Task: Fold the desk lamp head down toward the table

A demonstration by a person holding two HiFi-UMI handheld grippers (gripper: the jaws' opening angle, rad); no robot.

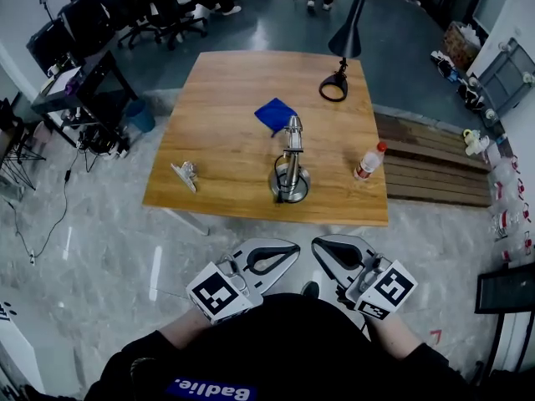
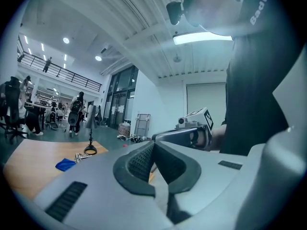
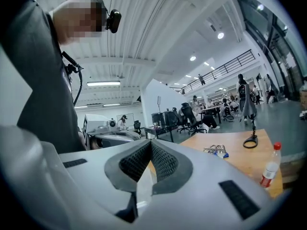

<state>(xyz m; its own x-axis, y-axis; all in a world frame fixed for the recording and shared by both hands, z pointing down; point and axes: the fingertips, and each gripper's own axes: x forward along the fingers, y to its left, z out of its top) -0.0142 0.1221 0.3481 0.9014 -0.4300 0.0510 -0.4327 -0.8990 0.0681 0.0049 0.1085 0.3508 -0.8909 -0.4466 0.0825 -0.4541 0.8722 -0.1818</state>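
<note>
- Your blue cloth (image 1: 275, 114) lies crumpled near the middle of the table (image 1: 226, 82).
- To your right, a clear bottle (image 1: 369, 161) with a red cap stands upright close to the table's right edge, well apart from the cloth.
- Near the front left corner you have a small silvery object (image 1: 185, 175), too small to identify.
- Past the right edge, you see a slatted wooden platform (image 1: 435, 170) on the floor.
- Off to your far left stand office chairs (image 1: 159, 11) and a cluttered desk (image 1: 84, 78), with a blue bin (image 1: 140, 115) beside the desk.

Table (image 1: 221, 98): lamp (image 1: 349, 32), cloth (image 1: 275, 114), bottle (image 1: 368, 162), clip (image 1: 185, 175), chrome stand (image 1: 290, 174).
</note>
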